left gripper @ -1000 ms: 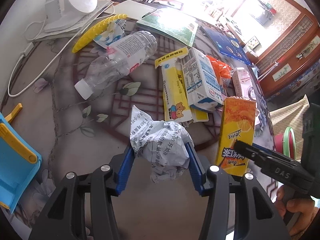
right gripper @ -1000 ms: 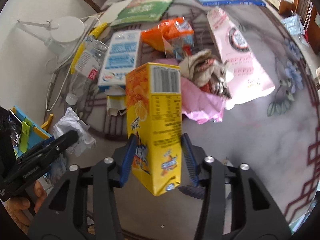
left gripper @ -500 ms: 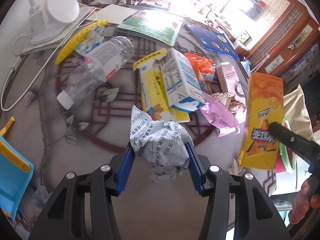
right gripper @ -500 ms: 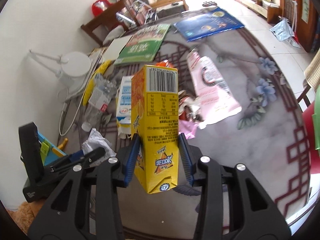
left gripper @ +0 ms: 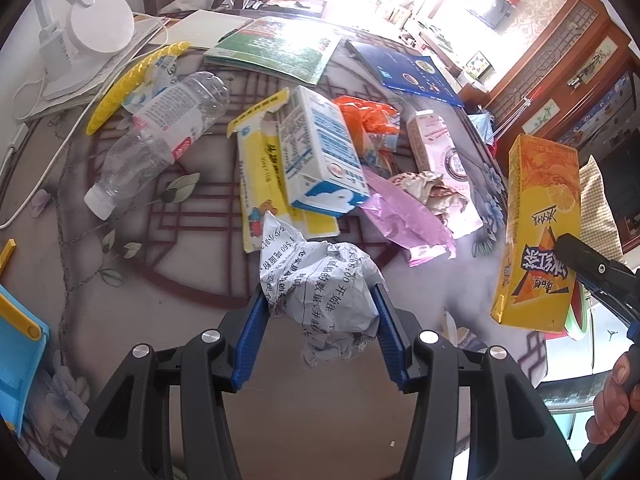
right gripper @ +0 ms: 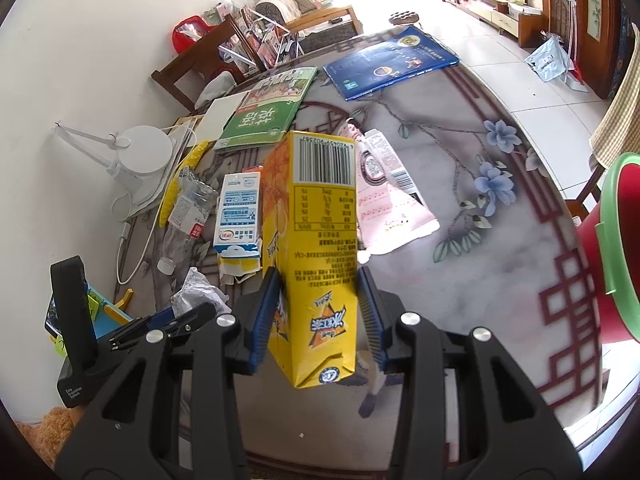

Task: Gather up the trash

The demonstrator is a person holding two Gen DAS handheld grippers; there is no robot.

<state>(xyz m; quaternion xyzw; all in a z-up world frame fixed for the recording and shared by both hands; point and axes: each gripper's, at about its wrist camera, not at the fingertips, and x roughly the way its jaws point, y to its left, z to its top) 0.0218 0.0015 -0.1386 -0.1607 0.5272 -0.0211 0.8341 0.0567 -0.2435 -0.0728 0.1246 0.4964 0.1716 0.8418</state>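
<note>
Crumpled paper (left gripper: 326, 280) clamped in left claw (left gripper: 320, 320); juice carton (right gripper: 316, 276) clamped in right claw (right gripper: 318, 312).

A crumpled ball of white printed paper (left gripper: 326, 284) sits pinched between blue pads at the near edge of the table. To the right, a yellow-orange juice carton (left gripper: 540, 236) is held upright above the table, barcode end up. Farther back lie a clear plastic bottle (left gripper: 160, 132) on its side at left, a blue-white milk carton (left gripper: 320, 156) resting on a flattened yellow box (left gripper: 256, 184), an orange wrapper (left gripper: 368, 114), a pink wrapper (left gripper: 404, 216) and a pink carton (left gripper: 434, 146)
</note>
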